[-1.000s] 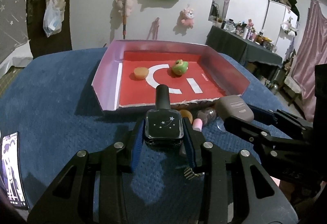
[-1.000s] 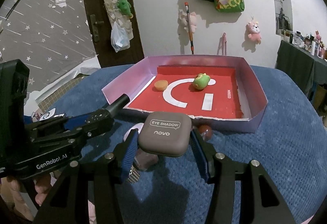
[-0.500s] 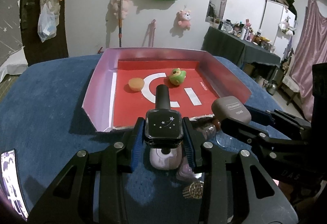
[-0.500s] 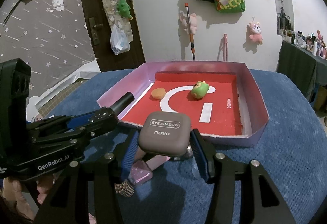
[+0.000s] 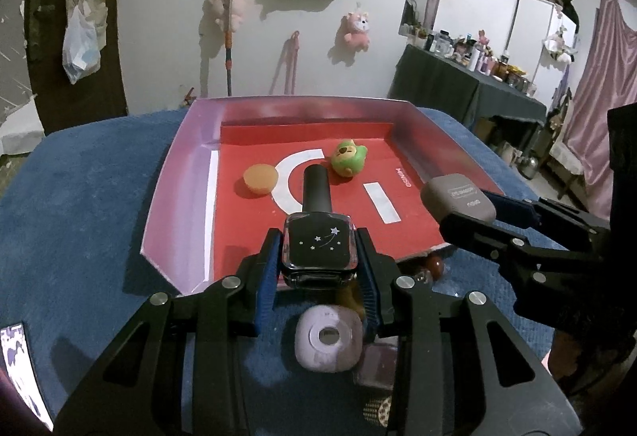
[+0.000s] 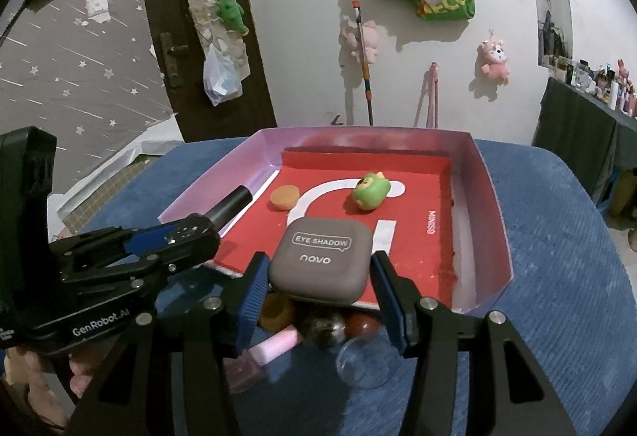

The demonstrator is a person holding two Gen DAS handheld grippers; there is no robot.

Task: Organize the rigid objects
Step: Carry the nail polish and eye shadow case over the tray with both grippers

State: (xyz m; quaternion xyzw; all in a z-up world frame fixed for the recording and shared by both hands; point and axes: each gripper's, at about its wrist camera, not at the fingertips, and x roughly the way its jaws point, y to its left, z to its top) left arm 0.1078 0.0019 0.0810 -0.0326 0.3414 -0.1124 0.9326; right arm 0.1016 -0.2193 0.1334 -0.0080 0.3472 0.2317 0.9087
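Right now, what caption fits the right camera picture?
Right hand-held gripper carries an eye shadow case over the red tray.

The right gripper [image 6: 320, 270] clamps a grey compact [image 6: 321, 261] over the tray's [image 6: 487, 197] near edge, with an orange disc [image 6: 284, 196] and green toy [image 6: 371, 192] inside.

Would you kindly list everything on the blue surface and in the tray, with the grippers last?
tray: one, pink walls, red floor, on the blue cloth.
round piece: one, orange, tray floor, left.
animal figure: one, green, tray floor, middle.
pink-capped bottle: one, lying before the tray.
lilac compact: one, on the cloth before the tray.
clear dome: one, before the tray.
nail polish bottle: one, black, held in left gripper.
eye shadow case: one, grey-brown, held in right gripper.
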